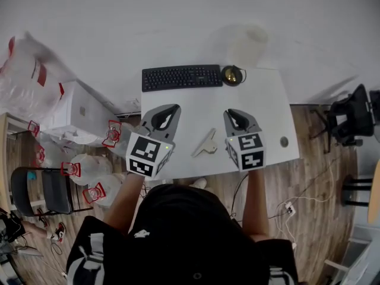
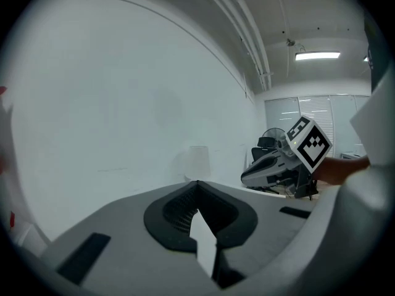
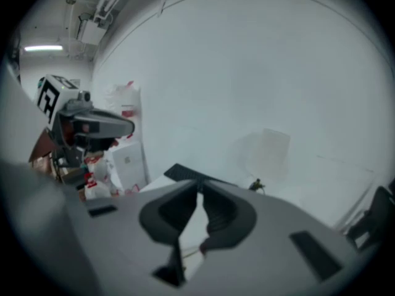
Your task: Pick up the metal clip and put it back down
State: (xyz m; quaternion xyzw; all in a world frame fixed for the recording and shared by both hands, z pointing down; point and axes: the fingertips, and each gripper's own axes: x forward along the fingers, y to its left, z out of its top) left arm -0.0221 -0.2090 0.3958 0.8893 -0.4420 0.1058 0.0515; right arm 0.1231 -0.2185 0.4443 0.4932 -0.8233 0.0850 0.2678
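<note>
The metal clip (image 1: 205, 143) lies flat on the white table (image 1: 267, 94), near its front edge, between my two grippers. My left gripper (image 1: 172, 107) hovers above the table to the clip's left, its jaws shut with nothing between them; the tips meet in the left gripper view (image 2: 197, 184). To the clip's right, my right gripper (image 1: 231, 112) is also raised and shut on nothing, tips together in the right gripper view (image 3: 199, 184). Both gripper views face the white wall, and neither shows the clip.
A black keyboard (image 1: 181, 77) and a round dark object (image 1: 232, 75) sit at the table's far edge, and a small round disc (image 1: 284, 141) lies at the right. White cabinet and plastic bags (image 1: 35, 82) stand left of the table, with a black chair (image 1: 351, 114) to its right.
</note>
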